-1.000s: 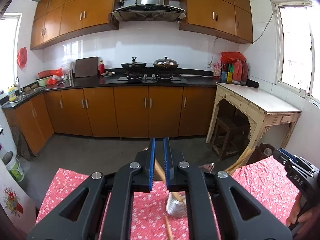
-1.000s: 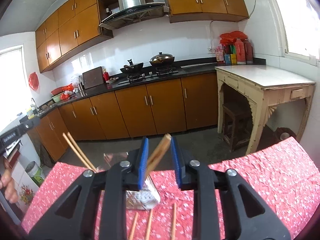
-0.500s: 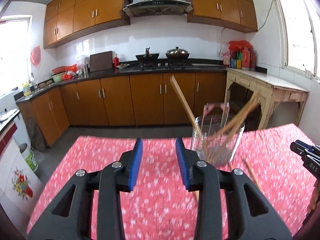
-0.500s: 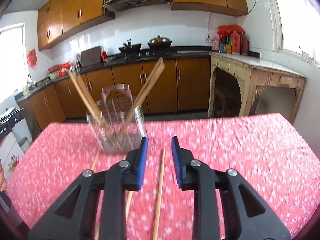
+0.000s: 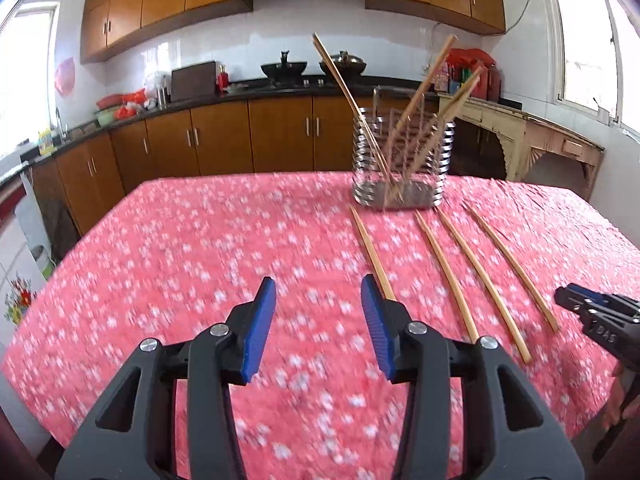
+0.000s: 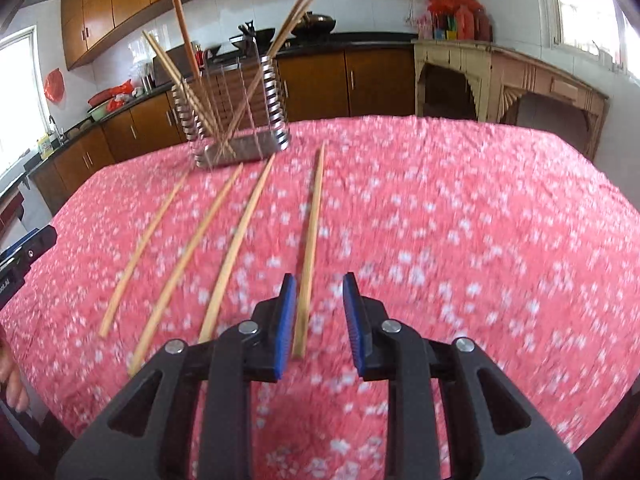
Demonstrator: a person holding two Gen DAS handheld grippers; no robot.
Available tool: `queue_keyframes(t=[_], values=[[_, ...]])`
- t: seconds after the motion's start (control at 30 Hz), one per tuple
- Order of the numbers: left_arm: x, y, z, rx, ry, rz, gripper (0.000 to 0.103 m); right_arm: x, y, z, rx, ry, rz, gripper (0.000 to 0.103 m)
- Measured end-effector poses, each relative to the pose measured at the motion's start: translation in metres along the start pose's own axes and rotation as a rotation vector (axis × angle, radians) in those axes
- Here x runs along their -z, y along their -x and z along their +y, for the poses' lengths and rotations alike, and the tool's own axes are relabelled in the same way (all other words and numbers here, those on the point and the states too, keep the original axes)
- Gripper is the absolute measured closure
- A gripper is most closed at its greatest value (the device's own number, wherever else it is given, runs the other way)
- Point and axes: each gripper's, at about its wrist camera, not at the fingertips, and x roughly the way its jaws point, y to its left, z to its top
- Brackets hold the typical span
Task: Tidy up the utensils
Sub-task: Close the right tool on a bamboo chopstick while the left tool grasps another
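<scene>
A metal wire utensil holder (image 5: 400,160) (image 6: 236,120) stands on the red flowered tablecloth with several wooden chopsticks leaning in it. Several more chopsticks (image 5: 472,264) lie side by side on the cloth in front of it. My left gripper (image 5: 318,320) hovers low over the cloth, its jaws opening with nothing between them; the leftmost chopstick (image 5: 370,248) runs just behind its right finger. My right gripper (image 6: 318,320) is partly open over the near end of the rightmost chopstick (image 6: 312,232), which lies close to the left pad without being pressed.
The table (image 5: 180,260) ends near a kitchen floor with brown cabinets (image 5: 224,140) behind. A worn cream side table (image 6: 520,80) stands at the right. The other gripper shows at each view's edge (image 5: 592,316) (image 6: 24,248), with a hand (image 6: 12,384) below.
Both grippers have come down from above the holder and back toward the near side of the table. The left jaws went from shut to open. The right jaws kept the same gap.
</scene>
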Motion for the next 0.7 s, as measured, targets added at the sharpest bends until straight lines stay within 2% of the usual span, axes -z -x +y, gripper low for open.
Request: queue_keyframes(t=[0.3,0.4,0.5,0.7], values=[[0.027,0.011,-0.011,0.046,0.030,0.011,0.054,0.018,-0.001,0.008,0.004,0.012,0.018,0.077],[0.033,0.012,-0.018,0.062,0.034,0.018,0.054,0.023,-0.001,0.016,0.041,0.054,-0.003,0.078],[0.038,0.010,-0.025,0.078,0.039,0.034,0.054,0.028,0.001,0.020,0.065,0.086,-0.029,0.094],[0.048,0.003,-0.042,0.090,0.030,0.064,0.054,0.029,0.002,0.015,0.053,0.038,-0.040,0.095]])
